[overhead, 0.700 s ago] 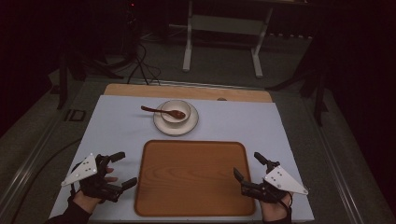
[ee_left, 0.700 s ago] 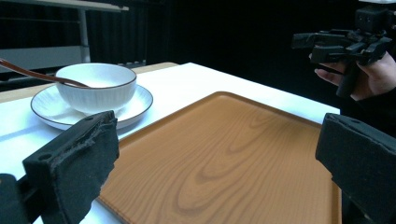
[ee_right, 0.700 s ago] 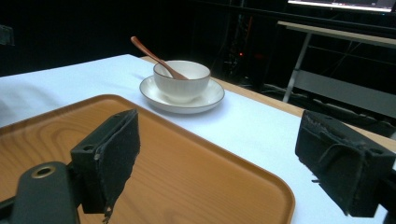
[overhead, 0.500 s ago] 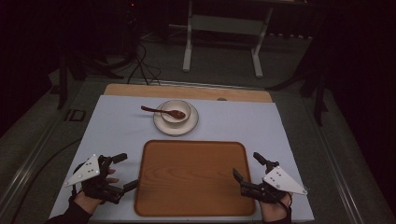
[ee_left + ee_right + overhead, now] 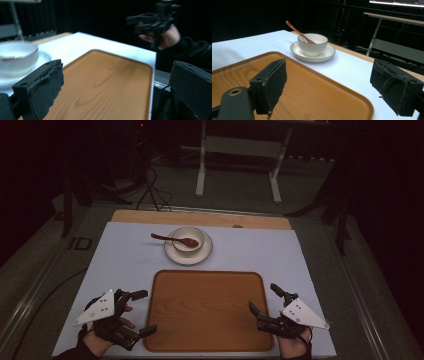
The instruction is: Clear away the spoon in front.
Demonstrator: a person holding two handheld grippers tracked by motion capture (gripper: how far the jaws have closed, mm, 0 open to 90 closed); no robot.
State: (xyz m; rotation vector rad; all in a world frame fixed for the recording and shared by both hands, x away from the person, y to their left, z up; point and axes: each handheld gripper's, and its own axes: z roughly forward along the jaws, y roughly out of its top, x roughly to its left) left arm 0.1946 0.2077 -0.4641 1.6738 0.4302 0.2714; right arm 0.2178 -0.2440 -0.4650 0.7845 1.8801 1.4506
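Observation:
A wooden tray (image 5: 207, 310) lies bare at the near middle of the white mat. Behind it a white bowl (image 5: 188, 240) stands on a saucer (image 5: 172, 254), with a brown spoon (image 5: 167, 238) resting in the bowl, handle to the left. My left gripper (image 5: 148, 311) is open at the tray's near left edge, one jaw beside the corner. My right gripper (image 5: 262, 297) is open at the tray's right edge. In the left gripper view the open jaws frame the tray (image 5: 105, 82), with the bowl (image 5: 17, 56) and the right gripper (image 5: 152, 21) beyond. The right gripper view shows tray (image 5: 312, 92), bowl (image 5: 312, 43) and spoon (image 5: 297, 31).
The white mat (image 5: 125, 260) covers a wooden table whose far strip (image 5: 200, 217) shows bare. Beyond the table stand a metal frame's white legs (image 5: 202, 170) and cables (image 5: 150, 185) on the dark floor. Mat space lies left and right of the bowl.
My left gripper has shifted slightly nearer and toward the tray's near left corner. The right gripper, bowl and tray have stayed put.

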